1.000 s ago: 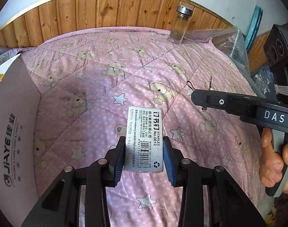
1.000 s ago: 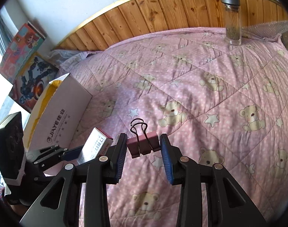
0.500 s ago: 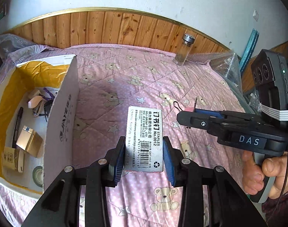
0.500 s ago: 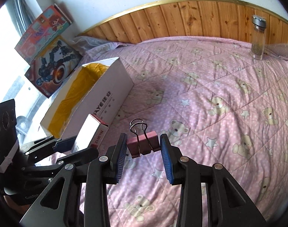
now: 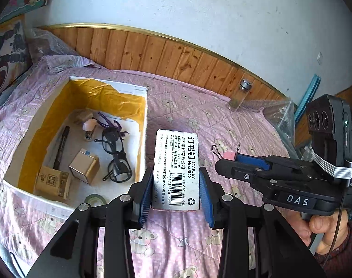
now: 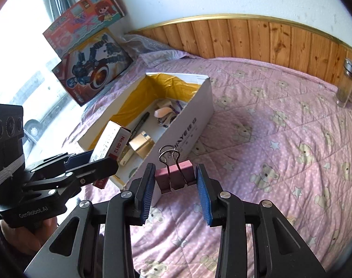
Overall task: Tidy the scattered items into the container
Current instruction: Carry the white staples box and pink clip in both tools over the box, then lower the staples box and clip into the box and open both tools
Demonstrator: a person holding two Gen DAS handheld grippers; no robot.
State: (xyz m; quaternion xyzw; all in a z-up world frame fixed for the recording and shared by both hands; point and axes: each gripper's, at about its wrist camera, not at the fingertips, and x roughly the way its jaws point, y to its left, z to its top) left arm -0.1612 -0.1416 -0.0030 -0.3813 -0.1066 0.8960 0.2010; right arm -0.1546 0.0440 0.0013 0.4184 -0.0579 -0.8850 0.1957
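The left gripper point(image 5: 175, 193) has its blue-padded fingers point(image 5: 145, 194) clamped on the two long sides of a staple box point(image 5: 177, 169), printed "STAPLES No.0012", held in the air above the bed just beside the near right wall of the cardboard box point(image 5: 142, 125). In the right wrist view the same staple box point(image 6: 111, 143) shows its red end, tilted over the near corner of the cardboard box point(image 6: 194, 120). The right gripper point(image 6: 176, 191) has its fingers point(image 6: 201, 197) pressed on the ends of a pink binder clip point(image 6: 176, 176), wire handles up, held above the pink teddy-bear quilt point(image 6: 280, 162), near the box's outer white wall. In the left wrist view the binder clip point(image 5: 229, 155) sits at the tip of the right gripper point(image 5: 236, 159), with a hand point(image 5: 324, 234) on its grip

Inside the yellow-lined cardboard box lie black glasses point(image 5: 115, 157), a black pen point(image 5: 61, 146), a small gold carton point(image 5: 84, 166), a tan packet point(image 5: 52, 181) and a roll of tape point(image 5: 95, 200). A glass jar point(image 5: 240, 95) stands far off by the wooden headboard point(image 5: 176, 55). Two toy boxes point(image 6: 92, 62) lean at the window side
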